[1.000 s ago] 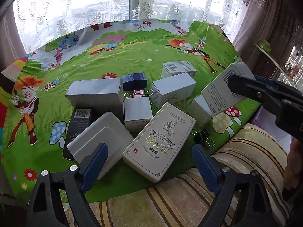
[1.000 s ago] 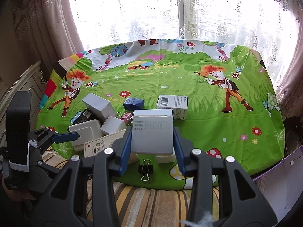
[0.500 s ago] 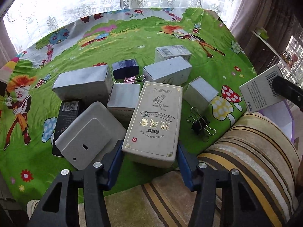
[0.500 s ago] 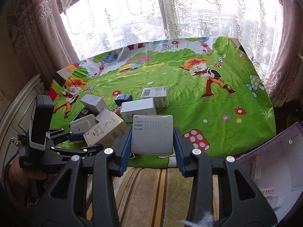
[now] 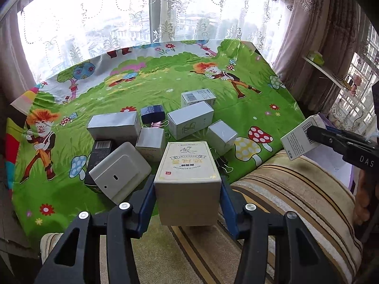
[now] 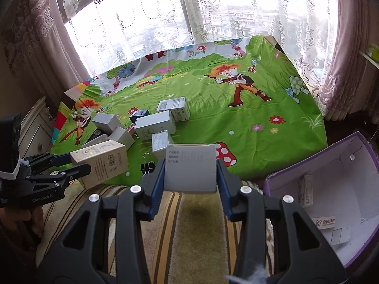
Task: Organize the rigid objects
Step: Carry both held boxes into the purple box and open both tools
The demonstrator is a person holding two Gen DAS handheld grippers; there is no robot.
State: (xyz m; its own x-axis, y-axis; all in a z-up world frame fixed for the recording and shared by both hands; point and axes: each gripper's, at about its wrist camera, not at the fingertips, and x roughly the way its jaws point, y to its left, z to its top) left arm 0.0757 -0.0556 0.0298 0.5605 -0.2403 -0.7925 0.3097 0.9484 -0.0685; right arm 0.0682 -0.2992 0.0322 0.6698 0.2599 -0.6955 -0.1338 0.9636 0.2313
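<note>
My left tool (image 5: 187,189) is closing its jaws on the cream tea box (image 5: 188,165), the pads already against both long sides, with the box lifted clear of the cartoon cloth (image 5: 165,87). My right tool (image 6: 190,172) is clamped on a flat grey carton (image 6: 190,168), carried above the striped cushion (image 6: 189,224).

I take the purple storage box (image 6: 331,189) as my landmark. From the right wrist view it sits open just to the right of the grey carton, and it looks nearly bare: one small white packet (image 6: 305,189) stands against its inner wall, plus printed labels on the floor.

My judgement is that the sorting is at an early stage: two cartons are in hand and heading that way, and most of the pile is untouched.

Well away from the purple box, in a loose cluster on the cloth, I count in the left wrist view:
- seven light boxes: the large silver carton (image 5: 113,124), a small silver cube (image 5: 150,140), the long white carton (image 5: 190,119), the barcode carton (image 5: 197,97), the tilted silver cube (image 5: 221,136), the white rounded case (image 5: 119,169), and a small dark-blue box (image 5: 152,113);
- one black box (image 5: 99,151) under the white case;
- one black binder clip (image 5: 222,164) and one pink clip (image 5: 158,124).
</note>
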